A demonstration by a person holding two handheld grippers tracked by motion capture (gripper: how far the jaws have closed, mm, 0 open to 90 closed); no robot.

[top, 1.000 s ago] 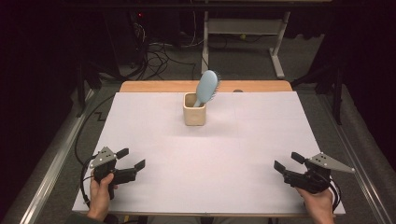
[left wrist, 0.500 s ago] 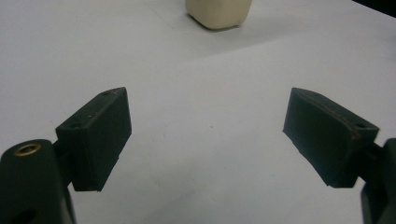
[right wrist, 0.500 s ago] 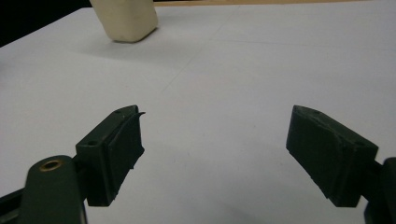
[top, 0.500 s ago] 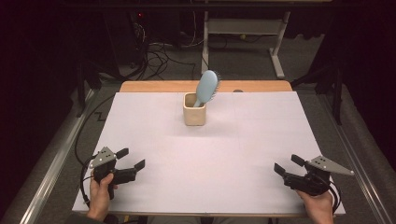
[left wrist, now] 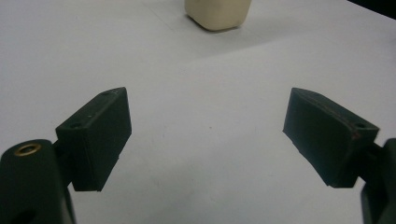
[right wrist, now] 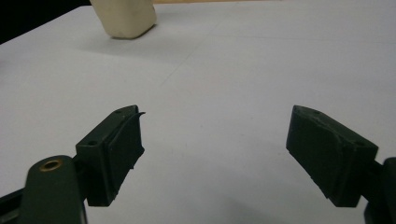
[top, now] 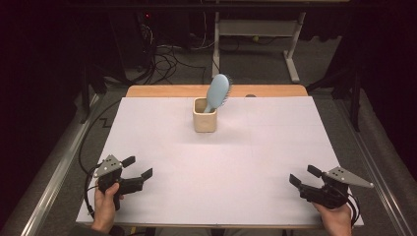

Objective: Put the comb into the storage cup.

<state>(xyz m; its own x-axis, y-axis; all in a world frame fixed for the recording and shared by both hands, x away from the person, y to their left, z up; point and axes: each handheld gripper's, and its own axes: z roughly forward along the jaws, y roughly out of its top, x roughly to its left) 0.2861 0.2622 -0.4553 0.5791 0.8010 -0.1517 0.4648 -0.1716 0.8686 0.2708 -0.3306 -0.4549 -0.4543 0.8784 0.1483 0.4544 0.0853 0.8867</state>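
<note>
High view shows blue hairbrush (top: 218, 92) leaning in cup (top: 204, 116); gripper views add both grippers' jaws spread, empty.

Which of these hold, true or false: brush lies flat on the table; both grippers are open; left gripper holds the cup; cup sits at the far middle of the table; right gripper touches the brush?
1. The brush lies flat on the table. False: it stands tilted in the cup, head up.
2. Both grippers are open. True: the left gripper and the right gripper each have their fingers spread with nothing between.
3. The left gripper holds the cup. False: it is near the table's front left edge, well apart from the cup.
4. The cup sits at the far middle of the table. True.
5. The right gripper touches the brush. False: it is at the front right, far from it.
</note>
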